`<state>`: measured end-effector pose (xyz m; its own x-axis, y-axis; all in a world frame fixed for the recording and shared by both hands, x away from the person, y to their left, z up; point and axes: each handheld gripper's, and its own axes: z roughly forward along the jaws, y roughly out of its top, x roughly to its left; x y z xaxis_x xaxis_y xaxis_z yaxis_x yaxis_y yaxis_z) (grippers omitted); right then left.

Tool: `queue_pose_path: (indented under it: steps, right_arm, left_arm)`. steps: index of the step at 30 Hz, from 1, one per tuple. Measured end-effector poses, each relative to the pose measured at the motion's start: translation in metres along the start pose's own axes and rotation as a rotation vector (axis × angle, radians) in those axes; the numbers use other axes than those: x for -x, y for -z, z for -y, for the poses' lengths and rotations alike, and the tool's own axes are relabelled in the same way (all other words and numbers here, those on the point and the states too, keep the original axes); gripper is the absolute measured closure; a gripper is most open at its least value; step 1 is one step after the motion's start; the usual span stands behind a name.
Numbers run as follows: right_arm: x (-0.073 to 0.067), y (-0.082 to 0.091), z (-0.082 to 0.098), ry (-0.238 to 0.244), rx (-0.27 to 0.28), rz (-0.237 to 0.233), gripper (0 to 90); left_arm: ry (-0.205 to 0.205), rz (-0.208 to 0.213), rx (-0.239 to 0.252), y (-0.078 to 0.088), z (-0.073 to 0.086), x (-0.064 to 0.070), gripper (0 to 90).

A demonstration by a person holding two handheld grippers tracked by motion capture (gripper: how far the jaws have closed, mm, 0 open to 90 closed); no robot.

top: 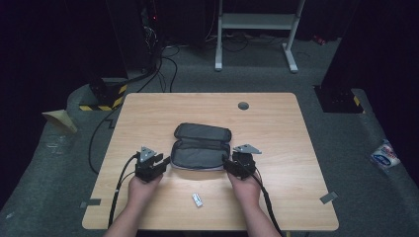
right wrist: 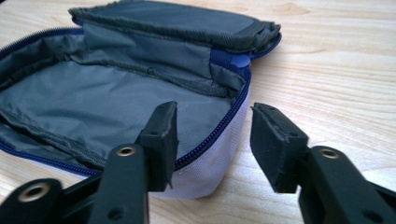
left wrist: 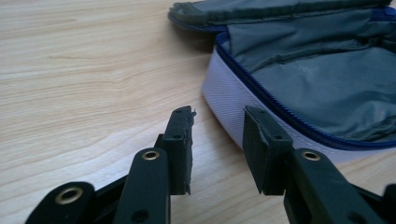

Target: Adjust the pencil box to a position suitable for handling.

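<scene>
The unzipped grey fabric pencil case with white sides (top: 201, 146) lies mid-table, long axis left-right; left gripper (top: 165, 162) and right gripper (top: 228, 163) flank its near corners, both parted and empty, equally near

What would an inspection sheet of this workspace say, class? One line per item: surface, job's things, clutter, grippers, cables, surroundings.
Surface: wooden table, grey grommet.
Job's things: pouch unzipped, lid folded back, nothing seen inside.
Clutter: small white item near front edge.
Grippers: left gripper and right gripper at pouch ends, jaws open.
Cables: black cable trailing off table.
Surroundings: carpet, white stand, floor cables.
</scene>
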<state>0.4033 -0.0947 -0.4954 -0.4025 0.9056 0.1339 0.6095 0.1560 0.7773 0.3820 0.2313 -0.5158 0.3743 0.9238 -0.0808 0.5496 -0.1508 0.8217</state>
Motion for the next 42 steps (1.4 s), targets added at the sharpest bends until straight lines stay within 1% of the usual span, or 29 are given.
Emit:
queue_pose_path:
  steps: [1,6,7,9,11,13,14,15,17,18,20,22,23,25,26,27,31,33,35,37,38,39,41,42]
  right_arm:
    - [0.0,-0.001,0.0,-0.003,-0.002,-0.003,55.3]
    - [0.007,-0.003,0.002,-0.026,-0.008,-0.001,60.9]
    - [0.012,-0.002,0.003,-0.036,-0.011,-0.001,62.9]
    - [0.014,-0.002,0.003,-0.037,-0.009,-0.001,64.2]
    - [0.023,-0.001,0.003,-0.057,-0.015,-0.004,65.5]
    - [0.029,0.0,0.003,-0.076,-0.014,-0.006,67.2]
    - [0.032,0.001,0.002,-0.077,-0.012,-0.001,67.8]
    - [0.034,0.002,0.002,-0.073,-0.007,0.003,68.4]
    - [0.036,0.003,0.002,-0.074,-0.008,0.007,68.9]
    - [0.039,0.005,0.001,-0.075,-0.006,0.015,69.5]
    - [0.041,0.005,0.002,-0.074,-0.008,0.013,69.6]
    - [0.042,0.008,0.003,-0.067,-0.005,0.01,69.5]
    - [0.042,0.008,0.003,-0.063,-0.002,0.005,69.4]
    - [0.04,0.009,0.004,-0.065,-0.002,-0.004,69.1]
    - [0.04,0.009,0.004,-0.065,-0.002,-0.004,69.1]
    - [0.038,0.008,0.004,-0.065,-0.001,-0.005,69.0]
    - [0.037,0.007,0.004,-0.068,0.001,-0.006,68.5]
    - [0.039,0.008,0.003,-0.07,0.013,-0.006,67.1]
    - [0.04,0.012,0.002,-0.078,0.024,-0.002,65.3]
    - [0.041,0.014,0.001,-0.077,0.033,-0.004,64.6]
    - [0.042,0.016,0.001,-0.075,0.04,-0.004,63.5]
    - [0.044,0.019,0.001,-0.074,0.048,-0.002,61.9]
    - [0.045,0.022,0.002,-0.076,0.05,-0.002,61.2]
    - [0.048,0.025,0.003,-0.069,0.058,0.0,59.7]
  left_arm:
    - [-0.004,0.002,0.0,0.0,0.0,0.001,63.2]
    - [0.009,0.03,0.005,-0.004,0.0,0.009,63.3]
    - [0.009,0.033,0.004,-0.005,0.0,0.011,63.3]
    - [0.003,0.041,0.003,-0.006,-0.001,0.015,63.3]
    - [0.001,0.051,0.004,-0.01,-0.002,0.022,63.6]
    - [-0.004,0.059,0.003,-0.012,-0.004,0.026,63.6]
    - [-0.004,0.059,0.003,-0.012,-0.004,0.026,63.7]
    - [-0.015,0.067,0.0,-0.014,-0.005,0.03,63.7]
    - [-0.017,0.074,-0.003,-0.015,-0.006,0.032,63.8]
    - [-0.024,0.074,-0.004,-0.015,-0.006,0.034,63.7]
    - [-0.028,0.071,0.0,-0.016,-0.006,0.036,63.7]
    - [-0.028,0.069,-0.004,-0.017,-0.006,0.035,63.6]
    - [-0.029,0.062,-0.008,-0.018,-0.006,0.034,63.6]
    - [-0.029,0.055,-0.011,-0.018,-0.006,0.033,63.6]
    - [-0.019,0.055,-0.012,-0.019,-0.006,0.032,63.7]
    - [-0.018,0.052,-0.012,-0.019,-0.006,0.031,63.8]
    - [-0.014,0.051,-0.013,-0.02,-0.007,0.03,63.9]
    - [-0.016,0.043,-0.013,-0.019,-0.007,0.029,63.4]
    - [-0.017,0.041,-0.01,-0.017,-0.007,0.027,62.7]
    - [-0.012,0.042,-0.005,-0.016,-0.006,0.026,61.9]
    - [-0.01,0.038,-0.005,-0.015,-0.006,0.025,61.0]
    - [-0.005,0.034,-0.008,-0.011,-0.006,0.02,57.9]
    - [-0.008,0.03,-0.01,-0.01,-0.006,0.017,56.9]
    - [-0.015,0.022,-0.02,-0.005,-0.004,0.011,54.2]
